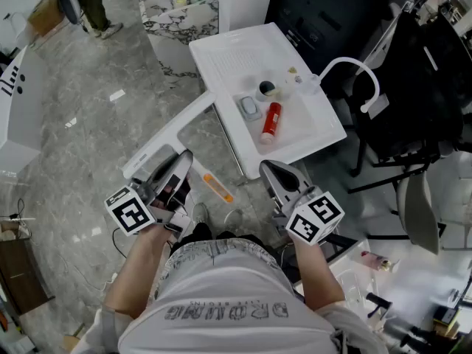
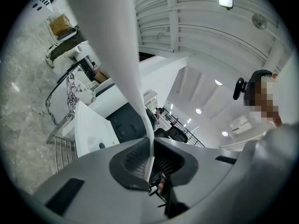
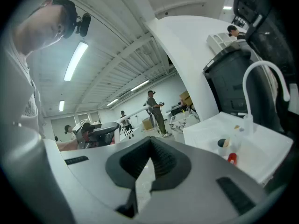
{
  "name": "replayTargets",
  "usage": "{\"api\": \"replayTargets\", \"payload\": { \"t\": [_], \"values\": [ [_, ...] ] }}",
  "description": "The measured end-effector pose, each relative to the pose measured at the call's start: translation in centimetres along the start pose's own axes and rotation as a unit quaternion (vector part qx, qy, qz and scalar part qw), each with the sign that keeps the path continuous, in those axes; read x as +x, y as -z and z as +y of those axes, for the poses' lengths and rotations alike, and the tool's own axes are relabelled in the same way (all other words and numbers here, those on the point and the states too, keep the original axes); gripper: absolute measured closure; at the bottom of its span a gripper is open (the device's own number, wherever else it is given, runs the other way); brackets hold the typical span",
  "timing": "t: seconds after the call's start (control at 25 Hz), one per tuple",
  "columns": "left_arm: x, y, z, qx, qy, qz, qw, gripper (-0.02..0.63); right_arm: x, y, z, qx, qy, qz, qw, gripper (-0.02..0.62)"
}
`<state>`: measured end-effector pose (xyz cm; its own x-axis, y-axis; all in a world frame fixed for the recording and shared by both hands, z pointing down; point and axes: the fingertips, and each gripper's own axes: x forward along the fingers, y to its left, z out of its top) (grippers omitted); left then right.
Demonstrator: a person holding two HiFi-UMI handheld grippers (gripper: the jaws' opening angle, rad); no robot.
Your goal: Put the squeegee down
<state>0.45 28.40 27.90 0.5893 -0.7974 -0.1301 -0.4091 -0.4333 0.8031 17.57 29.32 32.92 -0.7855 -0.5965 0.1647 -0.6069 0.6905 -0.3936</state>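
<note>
**Ref. landmark:** white sink [image 1: 221,46].

1. **L gripper** [image 1: 183,157]: below and left of the sink's near edge, over the grey floor [image 1: 66,146]. Jaws are nearly together, pinching the squeegee [image 1: 175,131] at one end. In the left gripper view the white squeegee [image 2: 117,45] narrows down into the pads [image 2: 140,160] and sits clamped between them at the L gripper [image 2: 150,149].
2. **Squeegee pos.:** off the floor, held in the air. It runs from the L gripper up toward the sink's left-front corner, w/ its far end just beside that edge. Whether it touches the sink cannot be told.
3. **R gripper** [image 1: 270,168]: just below the sink's near edge. Jaws are pressed together at the tips w/ nothing between them, as the right gripper view shows at the R gripper [image 3: 150,143].
4. **In the sink:** red bottle [image 1: 271,122] lying on its side near the centre, and a grey pad [image 1: 249,108] just left of it. White tap [image 1: 354,68] arches over the sink's right edge.
5. **Floor:** orange item [image 1: 218,187] below the sink's near edge, between the grippers.
</note>
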Motion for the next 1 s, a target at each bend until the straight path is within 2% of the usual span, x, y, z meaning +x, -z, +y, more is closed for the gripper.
{"api": "replayTargets", "payload": {
  "t": [1.0],
  "values": [
    [0.0,1.9,-0.2,-0.008,-0.009,-0.001,0.9999,0.560,-1.2,0.7,-0.5,0.009,-0.001,0.001,1.000,0.589]
  ]
}}
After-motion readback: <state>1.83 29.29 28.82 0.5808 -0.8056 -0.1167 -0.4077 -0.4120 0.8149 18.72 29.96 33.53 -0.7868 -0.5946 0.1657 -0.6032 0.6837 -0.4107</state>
